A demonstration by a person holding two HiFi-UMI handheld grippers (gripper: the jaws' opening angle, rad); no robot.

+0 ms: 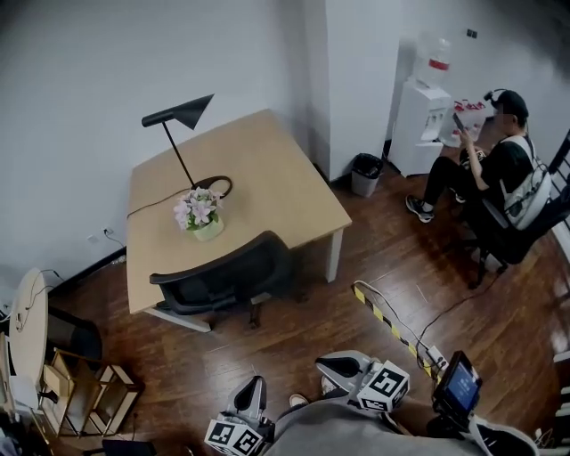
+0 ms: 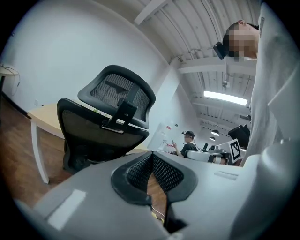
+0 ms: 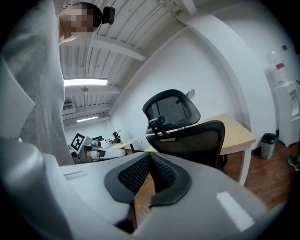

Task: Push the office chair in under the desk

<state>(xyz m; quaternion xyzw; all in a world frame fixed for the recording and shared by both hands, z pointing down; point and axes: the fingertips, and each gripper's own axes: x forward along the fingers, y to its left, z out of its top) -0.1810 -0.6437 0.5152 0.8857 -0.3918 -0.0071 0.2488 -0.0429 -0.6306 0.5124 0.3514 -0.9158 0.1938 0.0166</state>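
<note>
Office chair (image 1: 227, 280) tucked at desk's (image 1: 267, 160) near edge, backrest facing both grippers and running along that edge; pot (image 1: 208, 231) on desk holds pink flowers (image 1: 196, 209); left gripper (image 2: 151, 157) and right gripper (image 3: 149, 157) closed, empty, well apart from chair.

The office chair (image 1: 223, 278) stands at the bench's (image 1: 267, 178) near edge. A desk lamp (image 1: 178, 116) and a flowerpot (image 1: 203, 218) stand on the bench.

Wears a light grey top (image 1: 356, 432), loose in the sleeves, and a small black camera (image 3: 108, 14) at the head. Has a left gripper (image 2: 151, 158) and a right gripper (image 3: 150, 158) in smooth grey shells, with black meshed pads (image 2: 166, 173) and white cubes (image 1: 233, 438) of black square markers.
</note>
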